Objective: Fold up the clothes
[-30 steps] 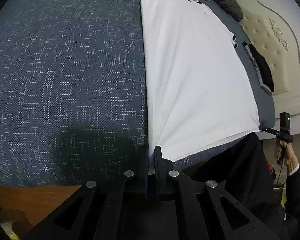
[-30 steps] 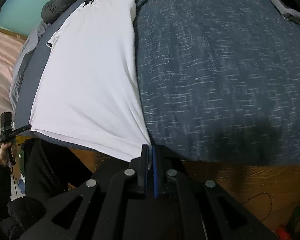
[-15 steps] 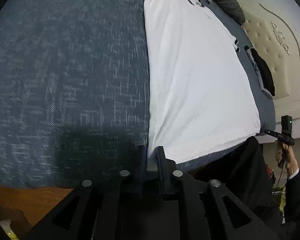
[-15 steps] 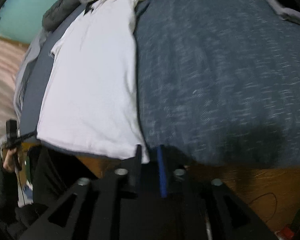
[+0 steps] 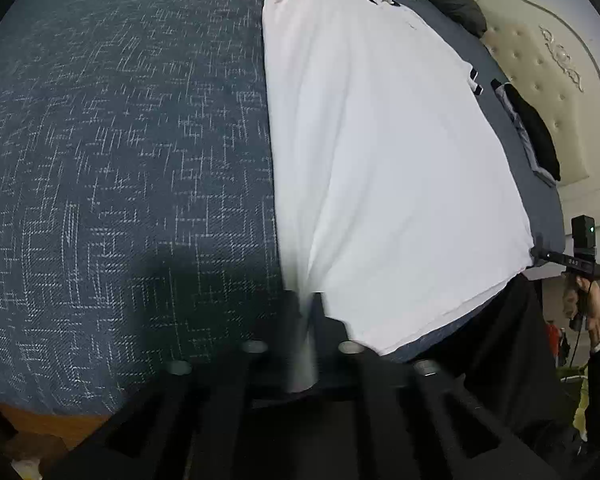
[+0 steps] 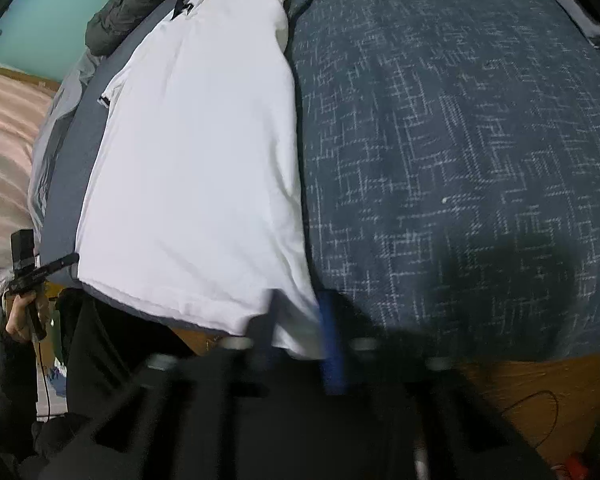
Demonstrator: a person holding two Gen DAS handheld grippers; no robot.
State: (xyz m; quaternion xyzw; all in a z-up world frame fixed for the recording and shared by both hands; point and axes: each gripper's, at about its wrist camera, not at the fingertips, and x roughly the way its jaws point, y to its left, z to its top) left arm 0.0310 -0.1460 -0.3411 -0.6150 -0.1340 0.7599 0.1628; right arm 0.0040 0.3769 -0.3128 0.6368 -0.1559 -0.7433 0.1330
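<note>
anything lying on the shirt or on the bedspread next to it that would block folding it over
Nothing visible does. The white shirt lies flat with nothing on top, and the blue bedspread beside it is bare. The dark clothes sit off to the side near the headboard, apart from the shirt.

White polo shirt (image 5: 380, 152) with black collar and black-trimmed sleeve cuffs is spread flat, front up, on the dark blue bedspread (image 5: 120, 160). It stretches straight away from both sets of jaws, collar at the far end. Bottom hem sits right at the jaws, one corner at each, a bit puckered at the left one.
</note>
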